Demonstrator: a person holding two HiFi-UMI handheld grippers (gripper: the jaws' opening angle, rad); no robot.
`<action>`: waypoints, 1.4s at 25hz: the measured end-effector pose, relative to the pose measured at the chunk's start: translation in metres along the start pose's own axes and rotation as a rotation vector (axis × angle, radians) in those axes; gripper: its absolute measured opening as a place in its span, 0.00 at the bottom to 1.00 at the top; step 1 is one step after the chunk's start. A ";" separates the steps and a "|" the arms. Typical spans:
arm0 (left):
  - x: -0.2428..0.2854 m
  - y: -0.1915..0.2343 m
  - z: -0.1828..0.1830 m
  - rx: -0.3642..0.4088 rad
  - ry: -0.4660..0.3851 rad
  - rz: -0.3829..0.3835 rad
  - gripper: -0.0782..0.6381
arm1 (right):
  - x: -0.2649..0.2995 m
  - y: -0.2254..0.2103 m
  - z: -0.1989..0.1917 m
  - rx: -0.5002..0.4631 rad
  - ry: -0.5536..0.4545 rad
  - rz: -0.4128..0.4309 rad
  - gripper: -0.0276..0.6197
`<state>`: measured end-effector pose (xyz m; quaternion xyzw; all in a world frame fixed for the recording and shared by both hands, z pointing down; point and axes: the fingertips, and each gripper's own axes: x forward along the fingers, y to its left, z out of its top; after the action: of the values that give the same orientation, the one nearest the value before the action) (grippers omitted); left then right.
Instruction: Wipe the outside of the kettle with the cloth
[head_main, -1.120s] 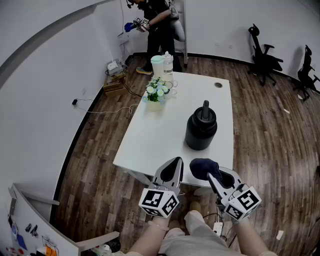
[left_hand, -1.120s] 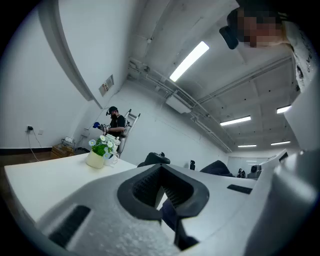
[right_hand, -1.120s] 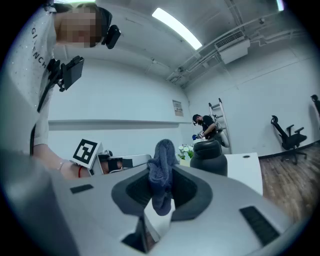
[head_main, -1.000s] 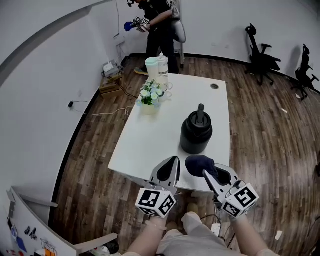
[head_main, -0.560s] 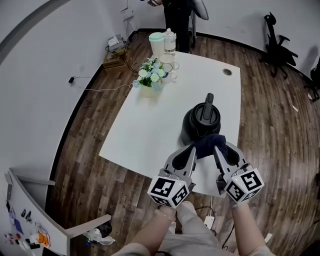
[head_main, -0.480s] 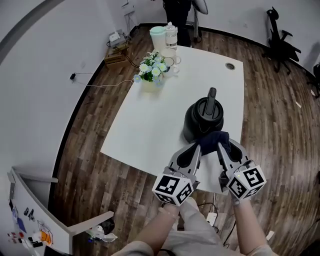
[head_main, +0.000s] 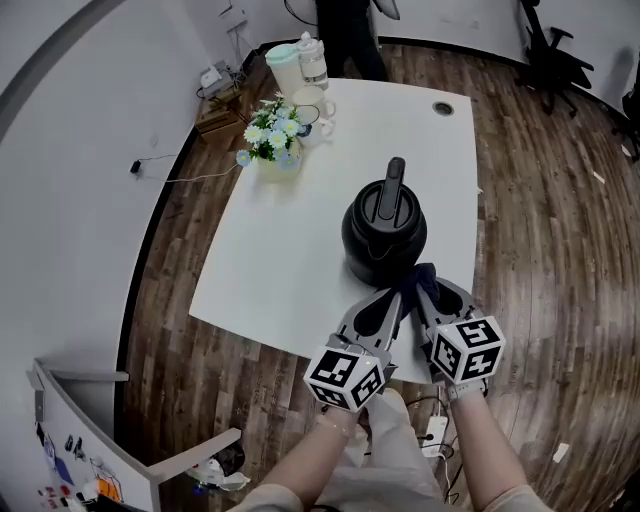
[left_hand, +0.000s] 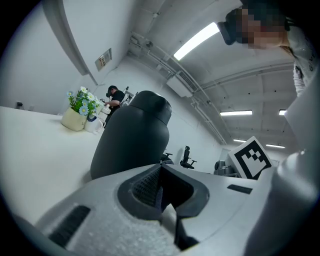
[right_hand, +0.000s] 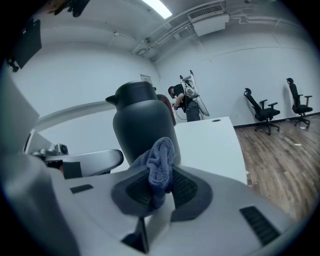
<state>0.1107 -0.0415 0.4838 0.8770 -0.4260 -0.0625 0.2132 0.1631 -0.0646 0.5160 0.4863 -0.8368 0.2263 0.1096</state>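
Note:
A black kettle (head_main: 384, 232) stands on the white table (head_main: 290, 250), toward its near right side. My right gripper (head_main: 421, 290) is shut on a dark blue cloth (head_main: 422, 277), whose bunched end sits at the kettle's near lower wall. In the right gripper view the cloth (right_hand: 161, 161) sticks up from the jaws directly before the kettle (right_hand: 142, 122); contact cannot be told. My left gripper (head_main: 390, 300) lies just left of the right one, shut and holding nothing. The left gripper view has the kettle (left_hand: 132, 135) close ahead of the left gripper (left_hand: 161, 176).
A flower pot (head_main: 265, 150), a pale jug (head_main: 283, 66), a bottle and cups stand at the table's far left corner. A cable hole (head_main: 443, 107) is at the far right. The table's near edge runs under my grippers. A person (head_main: 345, 25) stands beyond the table; office chairs (head_main: 545, 40) stand far right.
Both grippers have moved forward from the table's near edge up to the kettle's near side, the right one carrying the cloth. The head view has shifted closer over the table.

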 end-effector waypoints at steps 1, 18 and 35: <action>-0.002 0.002 -0.004 -0.004 0.008 0.011 0.12 | 0.001 0.000 -0.006 0.005 0.008 0.003 0.13; 0.075 -0.095 0.072 0.090 -0.066 -0.157 0.12 | -0.001 -0.012 0.139 -0.248 -0.104 0.576 0.13; 0.096 -0.087 0.048 0.099 -0.015 -0.211 0.12 | 0.062 -0.059 0.034 -0.173 0.217 0.470 0.13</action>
<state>0.2202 -0.0837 0.4107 0.9259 -0.3356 -0.0700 0.1586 0.1842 -0.1531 0.5273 0.2404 -0.9264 0.2240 0.1841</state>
